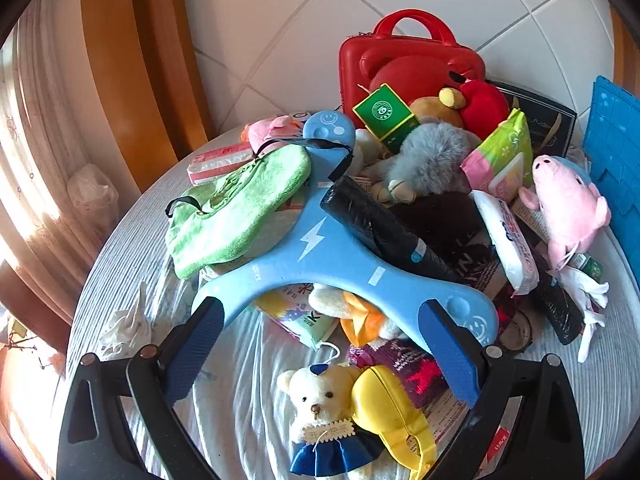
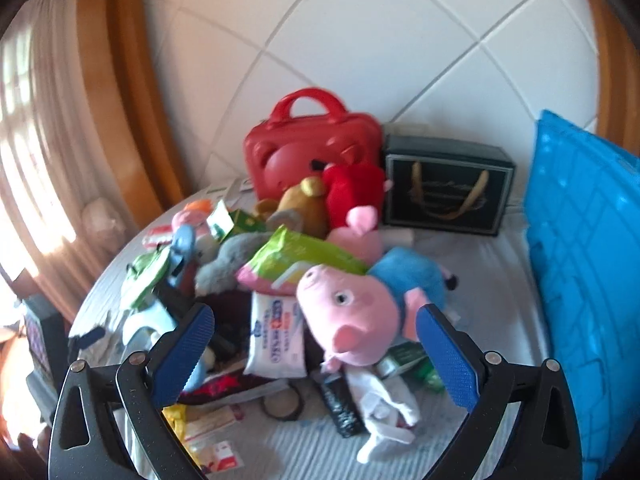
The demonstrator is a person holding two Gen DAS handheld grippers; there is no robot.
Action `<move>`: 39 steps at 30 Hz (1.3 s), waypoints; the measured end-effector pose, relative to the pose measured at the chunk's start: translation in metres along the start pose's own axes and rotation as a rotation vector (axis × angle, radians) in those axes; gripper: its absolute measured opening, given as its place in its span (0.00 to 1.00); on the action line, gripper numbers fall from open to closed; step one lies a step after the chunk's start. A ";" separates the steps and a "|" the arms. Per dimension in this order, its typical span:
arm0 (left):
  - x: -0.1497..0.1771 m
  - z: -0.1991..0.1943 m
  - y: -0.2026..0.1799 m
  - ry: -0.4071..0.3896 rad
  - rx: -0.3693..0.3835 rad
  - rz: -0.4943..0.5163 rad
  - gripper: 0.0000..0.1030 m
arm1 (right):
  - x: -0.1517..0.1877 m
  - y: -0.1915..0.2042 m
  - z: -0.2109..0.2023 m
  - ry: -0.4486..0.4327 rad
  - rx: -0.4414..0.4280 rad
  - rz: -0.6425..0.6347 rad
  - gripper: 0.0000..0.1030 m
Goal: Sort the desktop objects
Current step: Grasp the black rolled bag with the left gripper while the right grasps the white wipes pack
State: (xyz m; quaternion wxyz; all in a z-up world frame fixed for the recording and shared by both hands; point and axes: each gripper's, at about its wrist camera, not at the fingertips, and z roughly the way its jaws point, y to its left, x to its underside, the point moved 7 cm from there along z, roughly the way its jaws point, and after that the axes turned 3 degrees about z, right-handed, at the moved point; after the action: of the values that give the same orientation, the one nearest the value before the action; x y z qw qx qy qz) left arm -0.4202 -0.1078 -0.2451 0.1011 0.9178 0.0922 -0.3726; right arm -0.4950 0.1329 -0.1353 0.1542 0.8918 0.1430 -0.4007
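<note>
The left claw (image 1: pixel 320 356) is hanging with its jaws spread wide, gripping nothing, and just beneath it a small cream teddy bear (image 1: pixel 320 404) is lying beside a yellow case (image 1: pixel 390 412) on the cloth-covered tabletop (image 1: pixel 132 264). A little farther on, a pale blue plastic piece with a lightning mark (image 1: pixel 320 248) is bridging the heap, carrying a green towel (image 1: pixel 236 208) and a black roll (image 1: pixel 380 224). The right claw (image 2: pixel 316 354) is also standing apart and empty, its blue pads flanking (though I cannot tell if touching) a pink pig plush (image 2: pixel 360 312). Against the tiled wall, a red carry case (image 2: pixel 312 148) is standing upright next to a dark gift bag (image 2: pixel 448 188).
</note>
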 end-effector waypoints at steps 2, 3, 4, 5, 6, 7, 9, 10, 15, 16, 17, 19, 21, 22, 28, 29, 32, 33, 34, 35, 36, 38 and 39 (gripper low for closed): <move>-0.004 0.005 0.000 0.007 0.021 -0.019 0.96 | 0.012 0.021 0.028 0.068 -0.048 -0.052 0.99; -0.007 0.007 -0.001 0.006 0.027 -0.017 0.96 | 0.017 0.030 0.042 0.102 -0.080 -0.062 0.99; -0.010 0.009 -0.002 0.007 0.022 -0.006 0.96 | 0.022 0.036 0.056 0.129 -0.109 -0.059 0.99; -0.013 0.011 -0.003 0.006 0.016 0.007 0.96 | 0.027 0.040 0.069 0.161 -0.129 -0.049 0.99; -0.015 0.011 -0.003 0.005 0.012 0.014 0.96 | 0.031 0.042 0.085 0.201 -0.151 -0.031 0.99; -0.017 0.012 -0.002 0.003 0.010 0.016 0.96 | 0.036 0.043 0.099 0.232 -0.172 -0.008 0.97; -0.019 0.012 0.001 0.004 0.010 0.010 0.96 | 0.046 0.044 0.125 0.292 -0.199 0.025 0.93; -0.019 0.014 0.003 0.008 0.008 0.006 0.96 | 0.050 0.043 0.135 0.314 -0.195 0.030 0.90; -0.023 0.025 -0.001 0.025 0.044 -0.001 0.96 | 0.061 0.042 0.172 0.371 -0.131 -0.004 0.90; -0.026 0.027 -0.003 0.022 0.059 0.002 0.96 | 0.062 0.042 0.178 0.381 -0.125 -0.011 0.90; -0.029 0.029 -0.006 0.018 0.065 0.009 0.96 | 0.063 0.041 0.182 0.386 -0.108 -0.016 0.90; -0.036 0.034 -0.012 0.011 0.082 0.021 0.96 | 0.064 0.039 0.189 0.397 -0.092 -0.010 0.89; -0.041 0.042 -0.017 0.012 0.100 0.016 0.96 | 0.064 0.036 0.189 0.393 -0.097 0.000 0.77; -0.043 0.047 -0.020 0.018 0.117 0.009 0.96 | 0.065 0.034 0.190 0.396 -0.098 0.003 0.69; -0.044 0.081 -0.029 0.079 0.156 -0.039 0.96 | 0.069 0.024 0.188 0.410 -0.111 0.033 0.61; -0.046 0.083 -0.032 0.077 0.150 -0.033 0.96 | 0.069 0.024 0.190 0.409 -0.109 0.029 0.61; -0.057 0.089 -0.041 0.050 0.151 -0.003 0.89 | 0.071 0.022 0.193 0.411 -0.107 0.034 0.61; -0.060 0.091 -0.043 0.050 0.157 0.009 0.84 | 0.072 0.022 0.194 0.414 -0.104 0.036 0.61; -0.064 0.093 -0.046 0.050 0.157 0.020 0.75 | 0.073 0.023 0.195 0.417 -0.100 0.035 0.61; -0.068 0.094 -0.047 0.042 0.163 0.029 0.61 | 0.074 0.023 0.197 0.421 -0.095 0.030 0.61; -0.071 0.093 -0.049 0.035 0.183 0.039 0.54 | 0.075 0.024 0.198 0.427 -0.090 0.022 0.62; -0.072 0.087 -0.051 0.039 0.225 0.042 0.44 | 0.077 0.025 0.198 0.429 -0.076 0.003 0.56; -0.070 0.083 -0.051 0.039 0.242 0.046 0.43 | 0.077 0.024 0.196 0.426 -0.076 0.004 0.52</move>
State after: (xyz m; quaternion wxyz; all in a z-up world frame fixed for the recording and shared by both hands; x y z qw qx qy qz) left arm -0.5373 -0.0865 -0.2600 -0.0036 0.9322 0.0273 -0.3608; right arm -0.5682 0.0445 -0.3136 0.1549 0.9501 0.1854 -0.1974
